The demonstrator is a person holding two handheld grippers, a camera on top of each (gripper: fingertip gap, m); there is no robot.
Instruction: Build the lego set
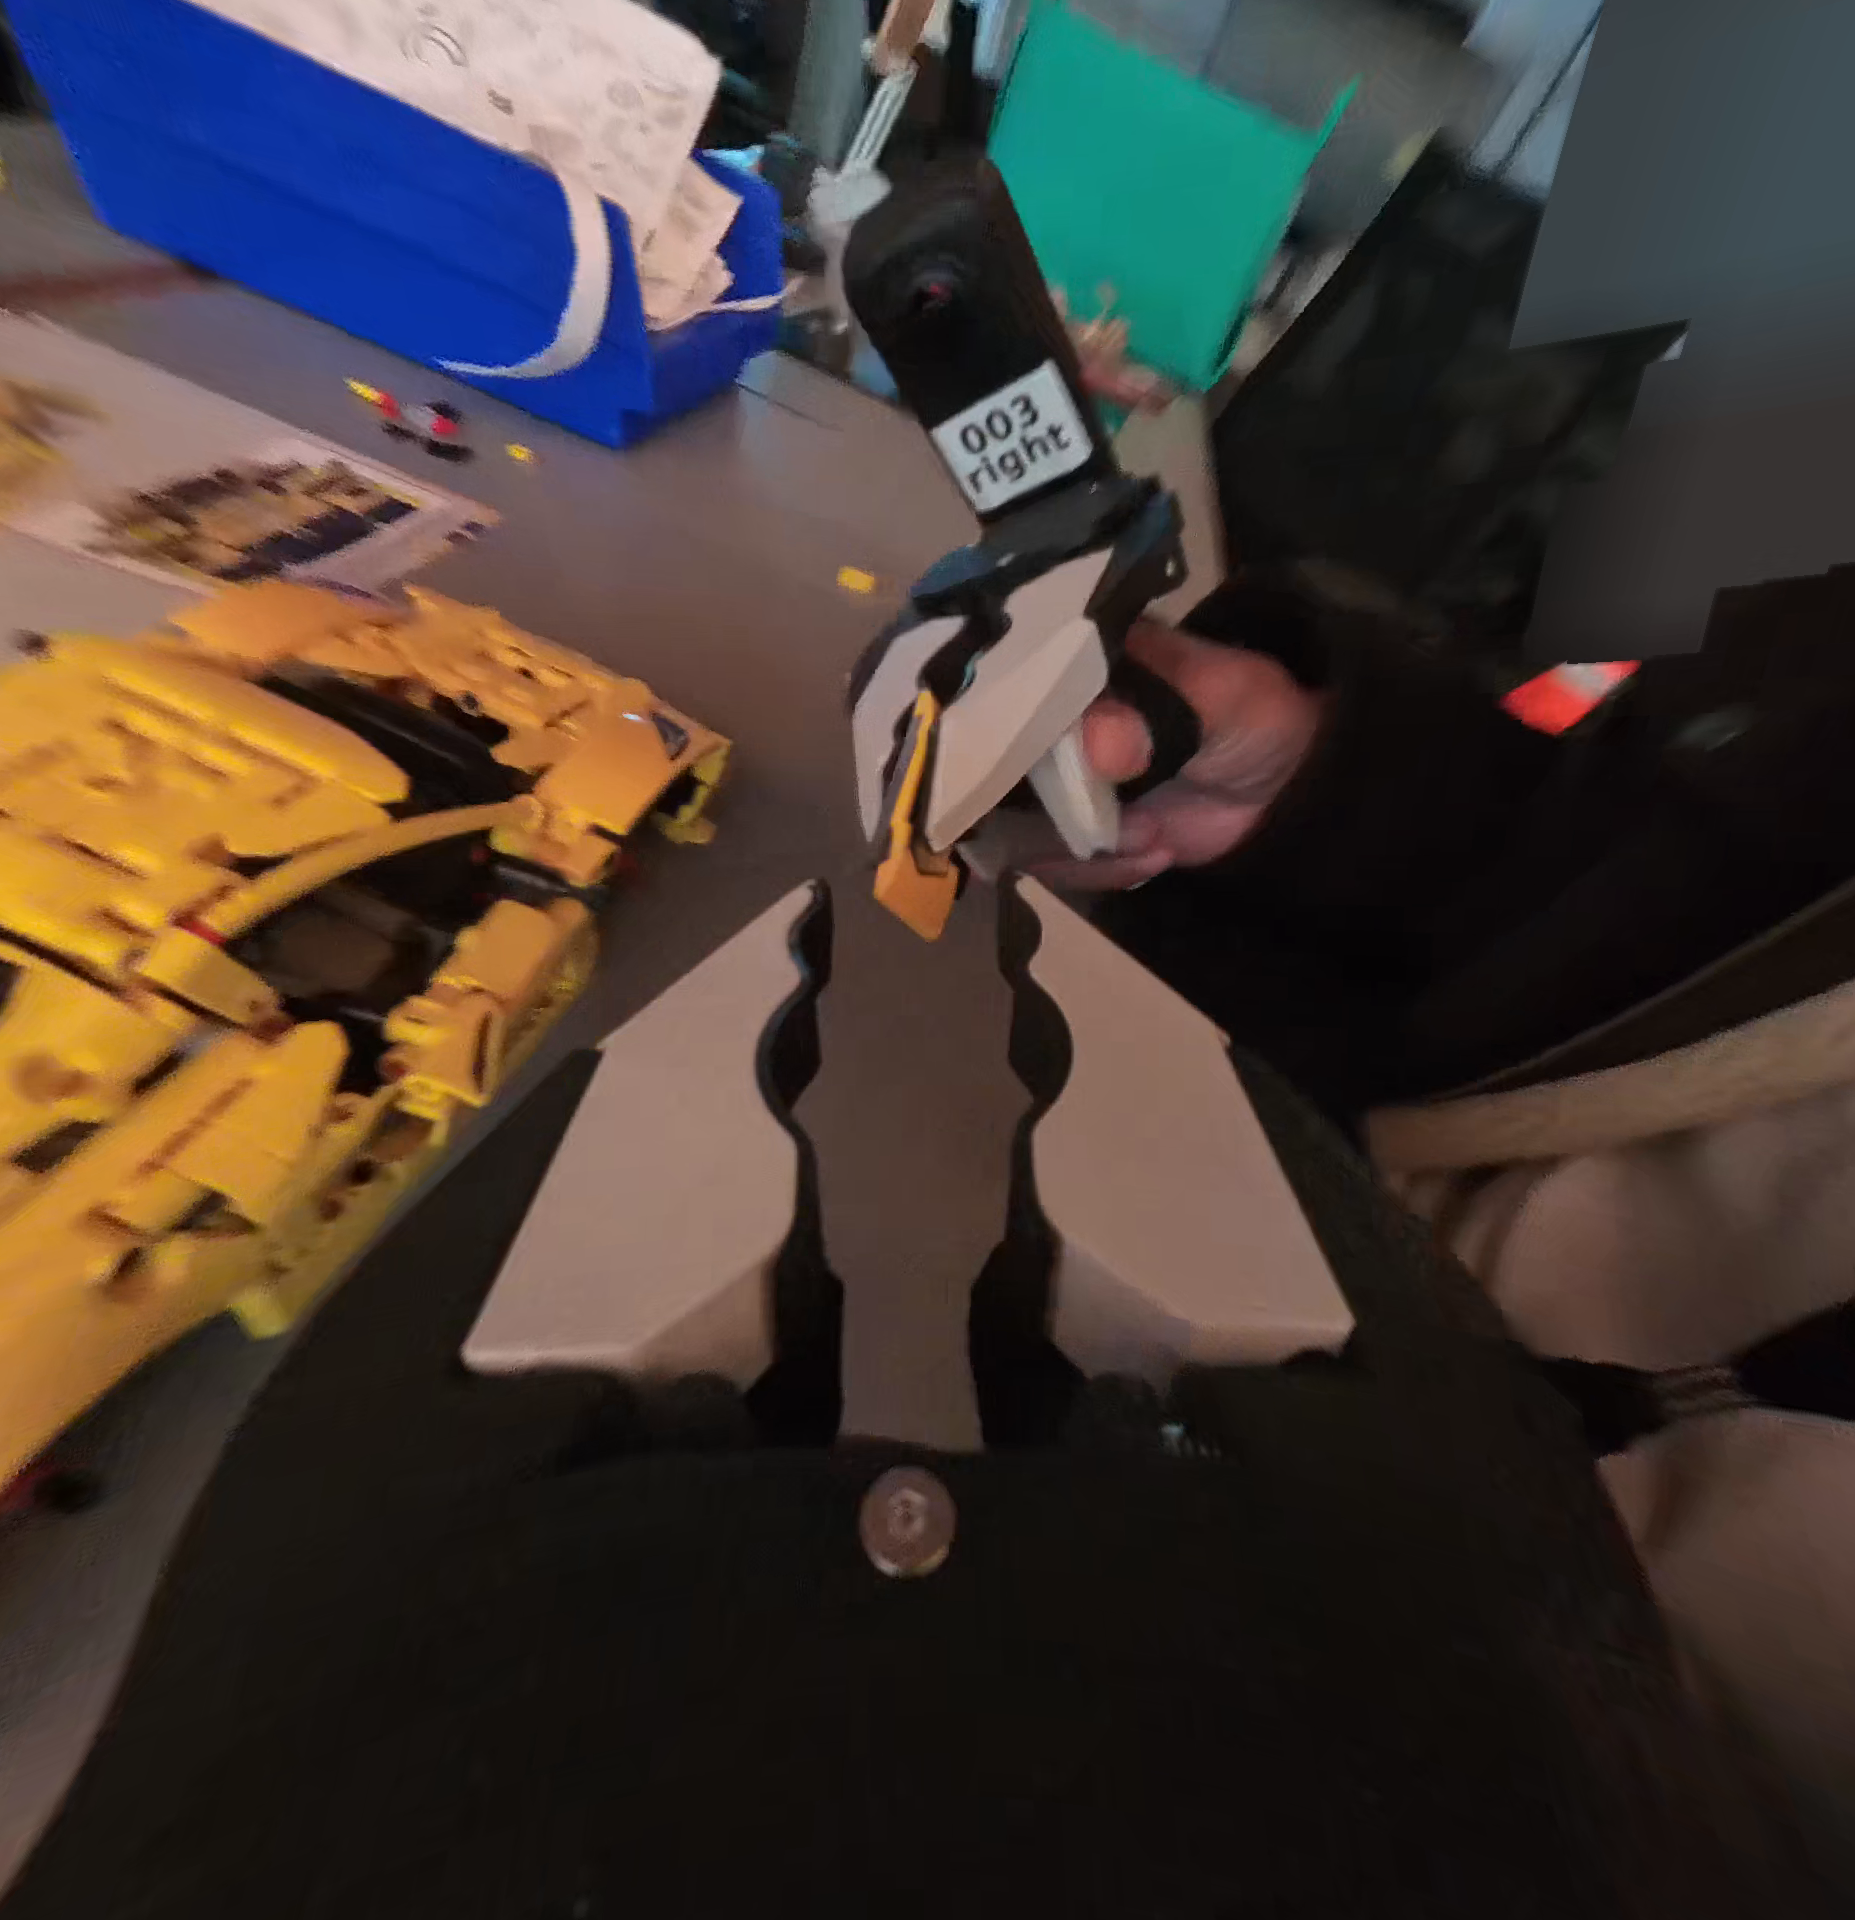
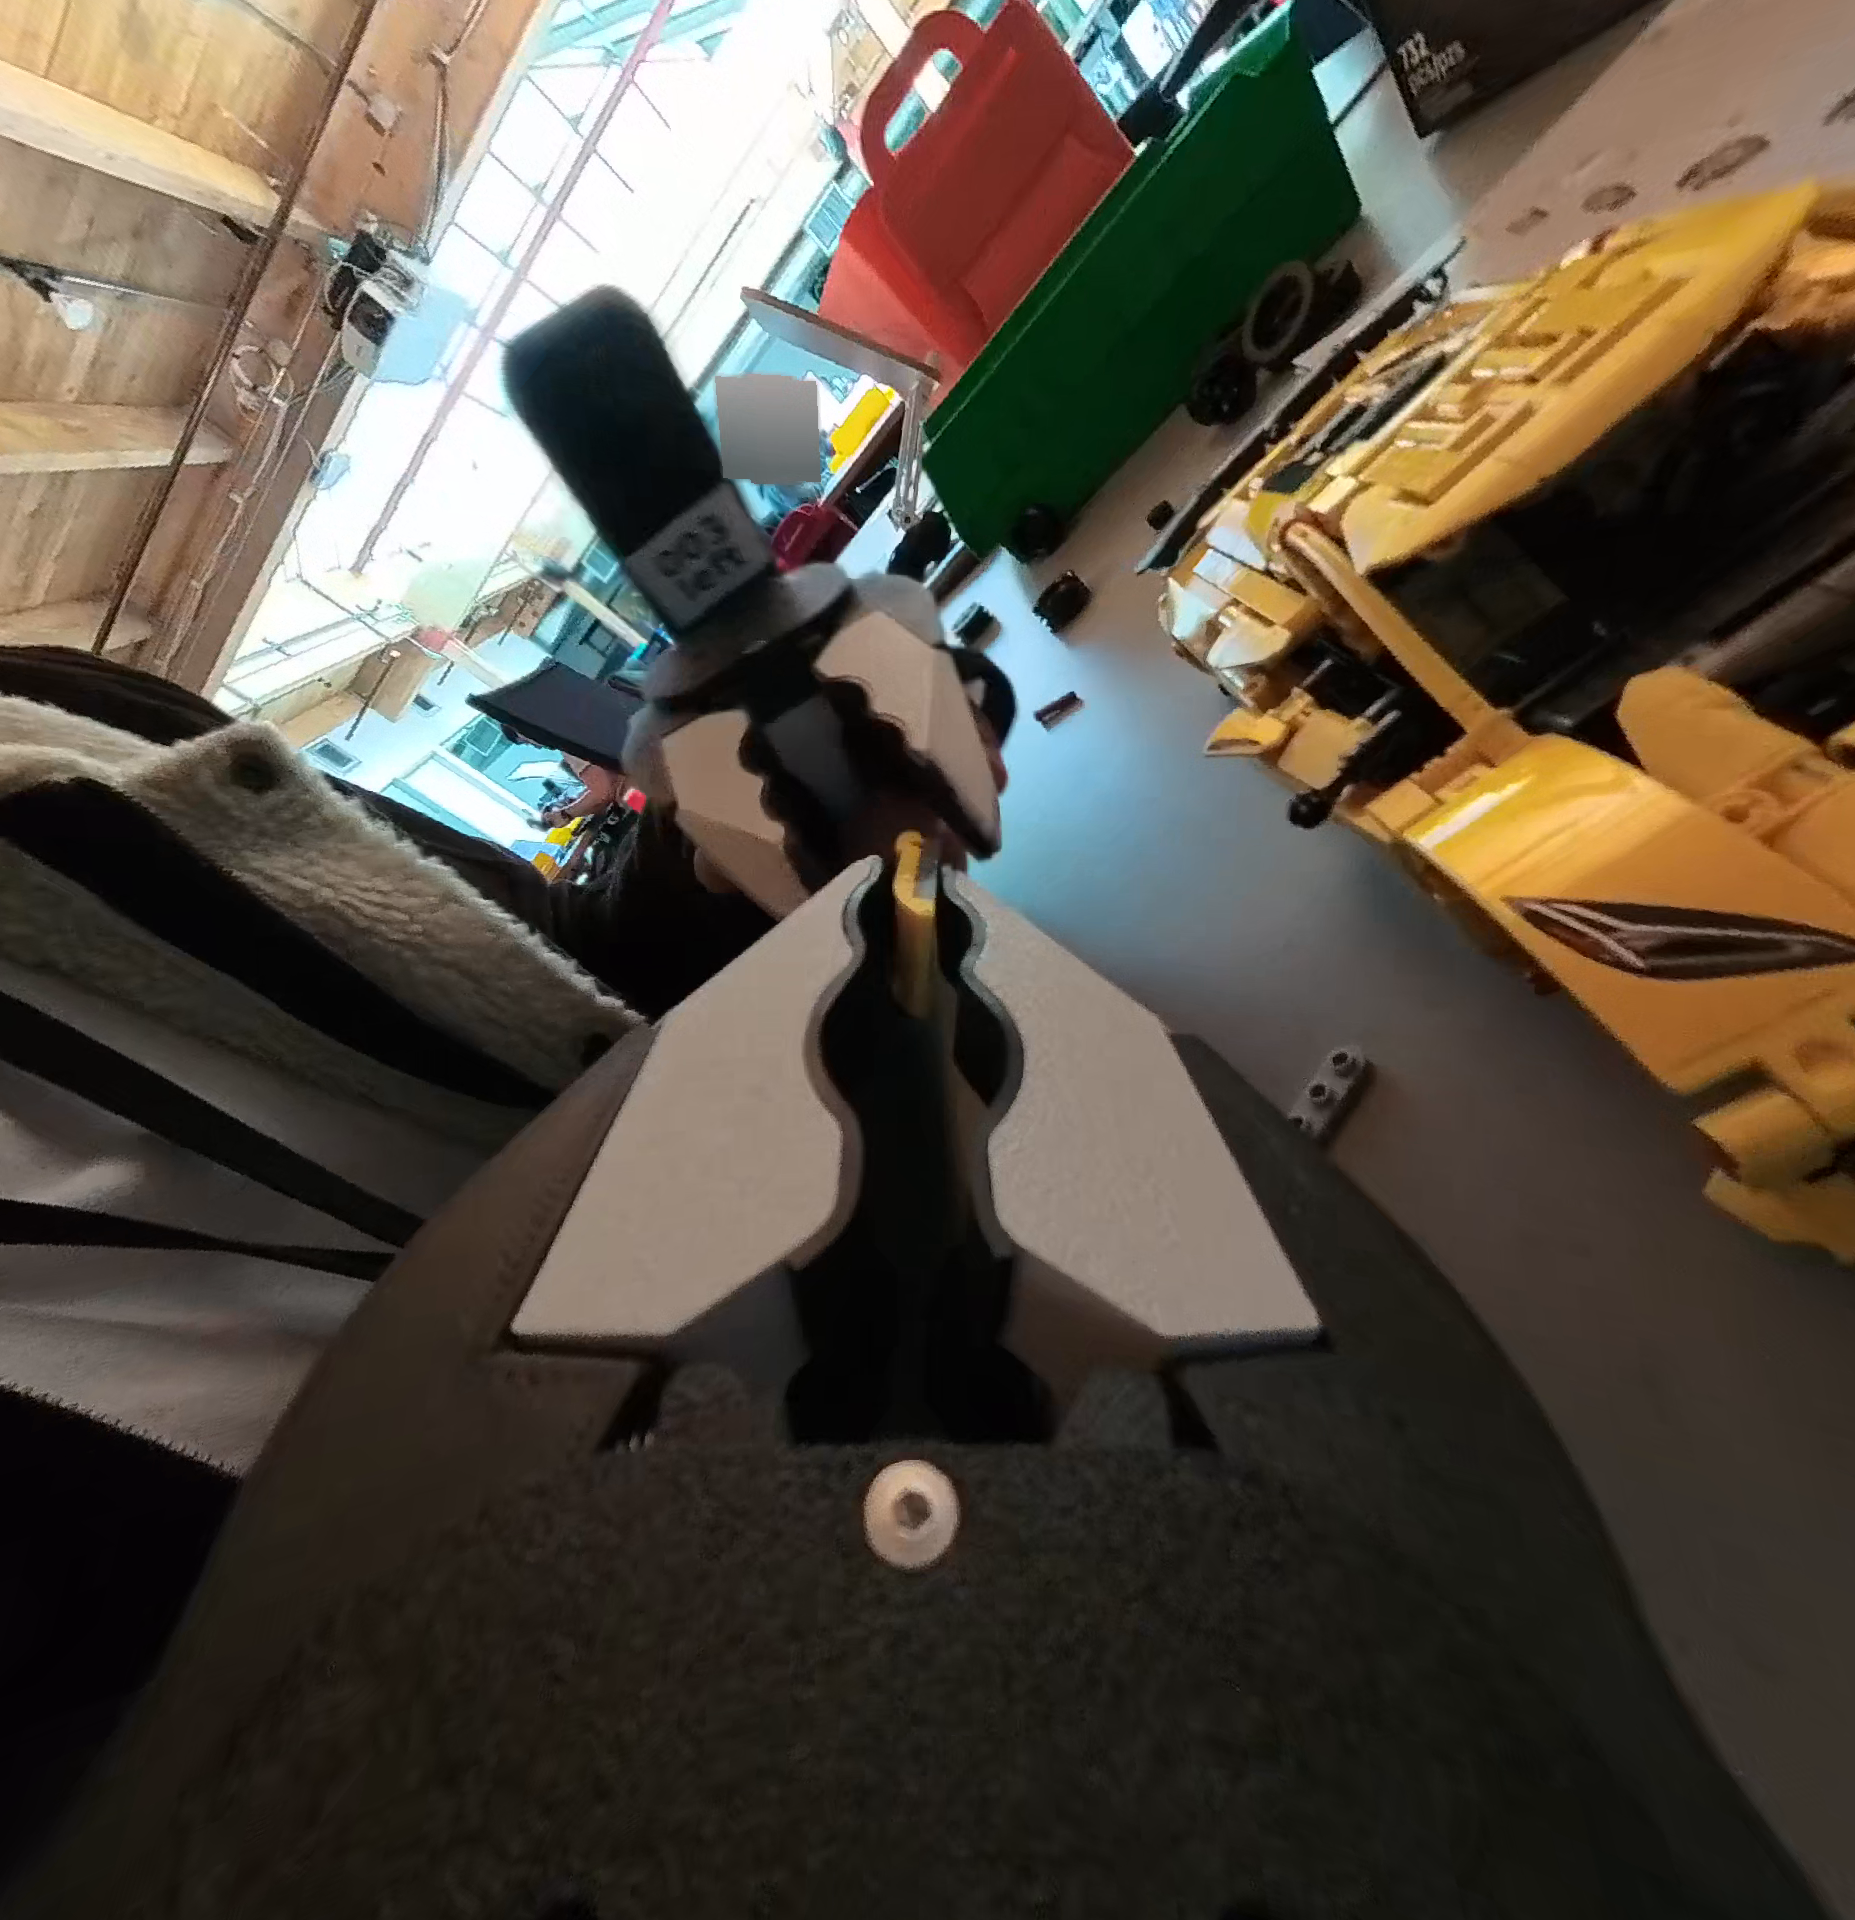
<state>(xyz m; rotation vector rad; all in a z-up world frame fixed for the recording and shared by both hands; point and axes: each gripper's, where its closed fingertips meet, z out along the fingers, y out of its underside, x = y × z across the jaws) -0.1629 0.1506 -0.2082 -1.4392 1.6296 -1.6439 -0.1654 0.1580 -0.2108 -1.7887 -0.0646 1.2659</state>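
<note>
I see one yellow piece clamped in right gripper, held above table; long axis runs along fingers, tip pointing at left gripper. Left jaws apart, empty. One yellow lego car near table's left edge, nose toward grippers.

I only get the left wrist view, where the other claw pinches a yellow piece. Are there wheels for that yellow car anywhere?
Observer: Yes. The right wrist view shows loose black wheels lying beside a green bin.
Operator: Any other loose bits close to the car?
Observer: A small grey plate lies near the side of the yellow lego car, apart from it.
Operator: What is behind that green bin?
Observer: A red bag with a cut-out handle stands right behind it.
</note>
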